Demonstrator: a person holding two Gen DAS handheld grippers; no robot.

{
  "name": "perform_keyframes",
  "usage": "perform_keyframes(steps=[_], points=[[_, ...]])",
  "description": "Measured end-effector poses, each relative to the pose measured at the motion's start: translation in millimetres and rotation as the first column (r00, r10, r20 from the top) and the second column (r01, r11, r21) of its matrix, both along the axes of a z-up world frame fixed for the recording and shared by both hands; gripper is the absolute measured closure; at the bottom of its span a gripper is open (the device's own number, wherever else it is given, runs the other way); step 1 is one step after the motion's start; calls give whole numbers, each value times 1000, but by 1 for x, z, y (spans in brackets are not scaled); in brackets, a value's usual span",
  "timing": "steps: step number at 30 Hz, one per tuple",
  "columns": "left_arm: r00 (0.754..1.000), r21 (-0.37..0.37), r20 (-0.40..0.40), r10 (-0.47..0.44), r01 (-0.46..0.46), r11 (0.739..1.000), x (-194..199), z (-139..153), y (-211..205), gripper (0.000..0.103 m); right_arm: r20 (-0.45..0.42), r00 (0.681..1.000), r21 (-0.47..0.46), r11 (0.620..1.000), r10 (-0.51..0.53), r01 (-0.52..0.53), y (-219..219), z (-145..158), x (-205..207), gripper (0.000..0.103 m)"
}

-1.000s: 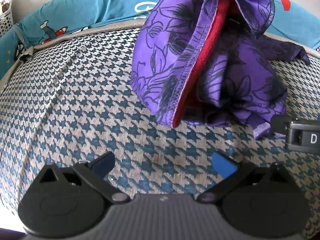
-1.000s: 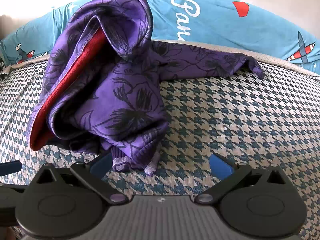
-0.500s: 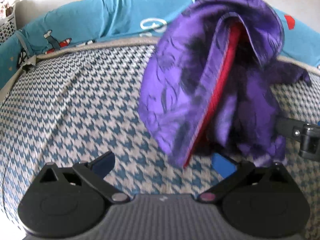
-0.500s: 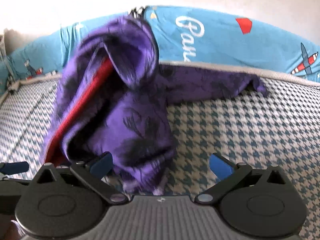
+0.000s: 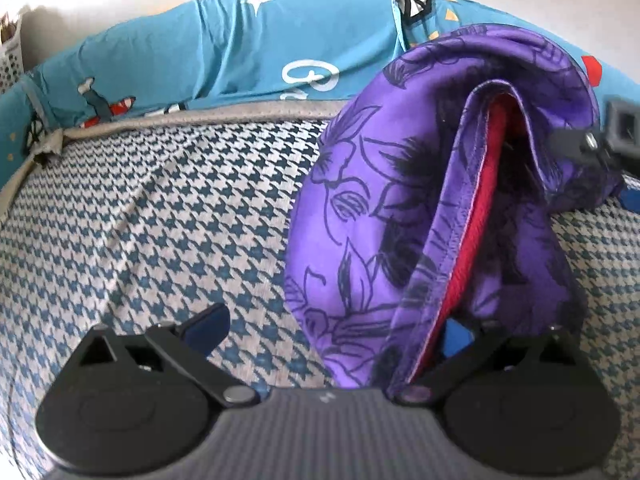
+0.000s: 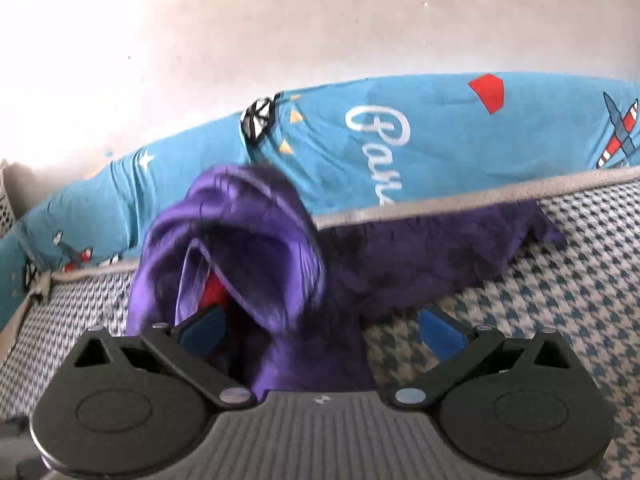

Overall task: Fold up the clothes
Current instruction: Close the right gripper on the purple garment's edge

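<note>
Two hand-held grippers were in my hands, both with fingers spread wide apart and clamped on nothing. My left gripper (image 5: pixel 332 328) sat low over the houndstooth mattress (image 5: pixel 160 216), and the purple floral garment (image 5: pixel 384 208) stood bunched just ahead of it toward the right side, its red lining (image 5: pixel 480 200) showing along a fold. The cloth draped over my left gripper's right blue fingertip, hiding most of it, while the left fingertip lay clear over bare mattress. My right gripper (image 6: pixel 320 332) looked at the same garment (image 6: pixel 256 240), blurred, rising between its fingers and pressed close against its body; one purple sleeve (image 6: pixel 460 248) stretched toward the mattress's far edge, beside the turquoise bedding (image 6: pixel 400 144). Part of my right gripper (image 5: pixel 612 132) showed at the right edge of the left view, touching the cloth.

Compared with a second before, the garment filled far more of both views and had come from well ahead of the fingertips to between them, and my right gripper's view had tilted upward toward the pale wall (image 6: pixel 280 40).
</note>
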State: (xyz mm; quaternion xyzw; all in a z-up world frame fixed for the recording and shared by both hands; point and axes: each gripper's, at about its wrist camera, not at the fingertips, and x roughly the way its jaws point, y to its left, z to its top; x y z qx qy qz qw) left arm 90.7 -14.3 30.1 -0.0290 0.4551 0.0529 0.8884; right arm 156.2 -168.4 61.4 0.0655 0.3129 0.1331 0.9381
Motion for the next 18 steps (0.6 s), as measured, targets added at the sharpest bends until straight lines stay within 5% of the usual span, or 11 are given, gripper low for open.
perform_keyframes(steps=[5,13,18], points=[[1000,-10,-6,15,-15,1000,-3,-2,7,0,24,1000,56,998,-9,8,7,-3,20,7],[999,-8,4,35,-35,999,-3,3,12,0,-1,1000,127,992,7,-7,9,-19,24,94],[997,-17,59,56,-55,998,-4,18,20,0,100,995,77,997,-10,2,6,-8,-1,96]])
